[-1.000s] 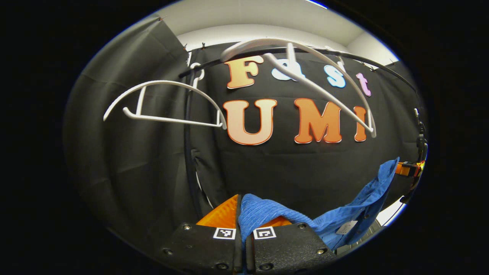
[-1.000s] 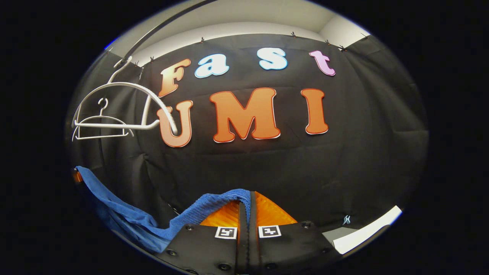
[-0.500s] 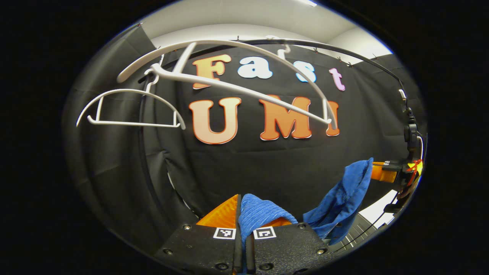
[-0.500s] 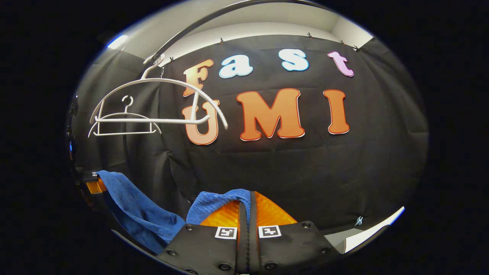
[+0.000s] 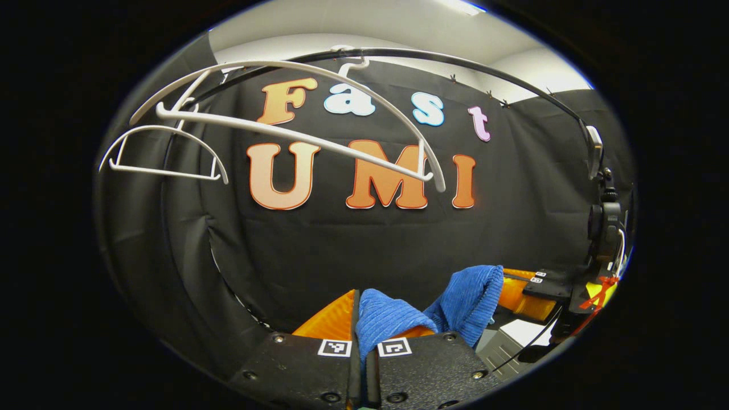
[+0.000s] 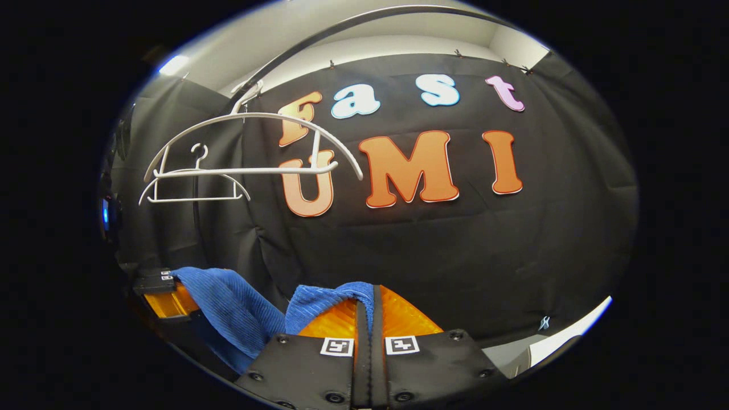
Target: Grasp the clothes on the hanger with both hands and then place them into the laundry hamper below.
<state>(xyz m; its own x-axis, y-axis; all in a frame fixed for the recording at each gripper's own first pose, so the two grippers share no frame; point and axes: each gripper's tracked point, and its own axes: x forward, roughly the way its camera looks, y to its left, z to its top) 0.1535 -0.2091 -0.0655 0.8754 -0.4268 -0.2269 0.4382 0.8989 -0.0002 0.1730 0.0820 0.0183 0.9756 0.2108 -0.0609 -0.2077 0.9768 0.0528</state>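
Bare white hangers [image 5: 285, 122] up on the rail [image 5: 467, 60], well above the blue cloth [image 5: 464, 296]. Slung short between the left gripper [image 5: 360, 319] and right gripper [image 6: 370, 313], both clamped on it. Bunched closer than half a second ago. Hamper presumably below, unseen; straight down next.
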